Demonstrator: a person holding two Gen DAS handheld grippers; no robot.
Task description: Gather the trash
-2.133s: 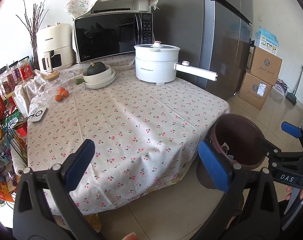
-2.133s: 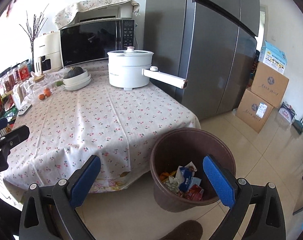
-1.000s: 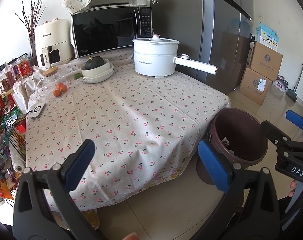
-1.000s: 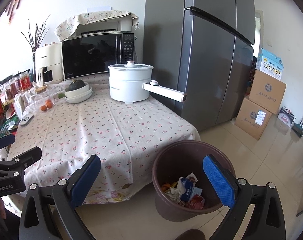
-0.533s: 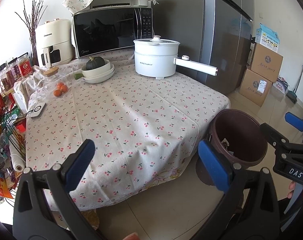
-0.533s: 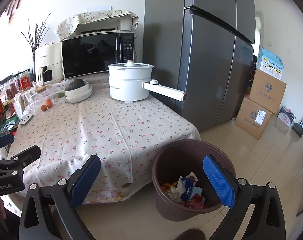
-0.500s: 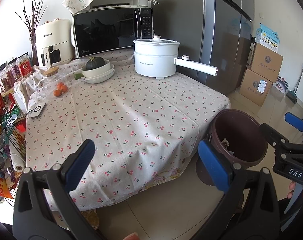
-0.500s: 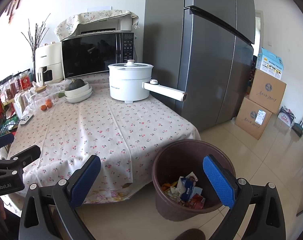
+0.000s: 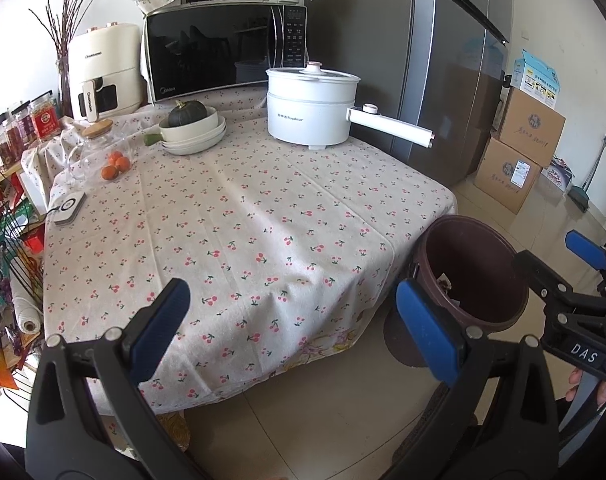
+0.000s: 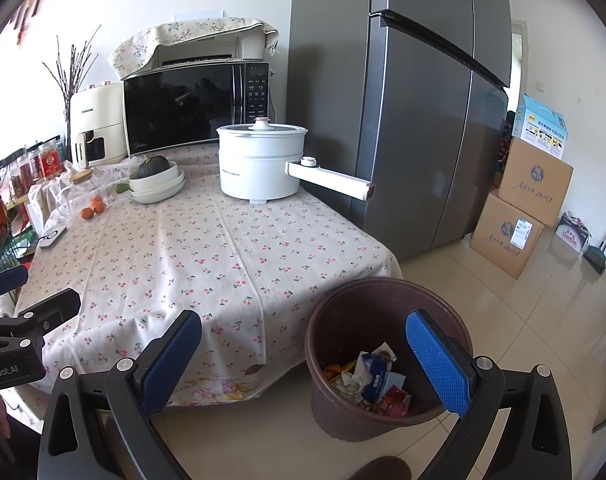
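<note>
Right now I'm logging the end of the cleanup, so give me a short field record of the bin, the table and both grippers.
bin: round brown plastic trash bin on the tiled floor at the table corner
bin contents: crumpled wrappers and paper scraps at the bottom
table: cherry-print tablecloth, no loose trash visible on it
table items: white electric pot, stacked white bowls with a dark green squash
left gripper: open, empty
right gripper: open, empty, above the bin
</note>
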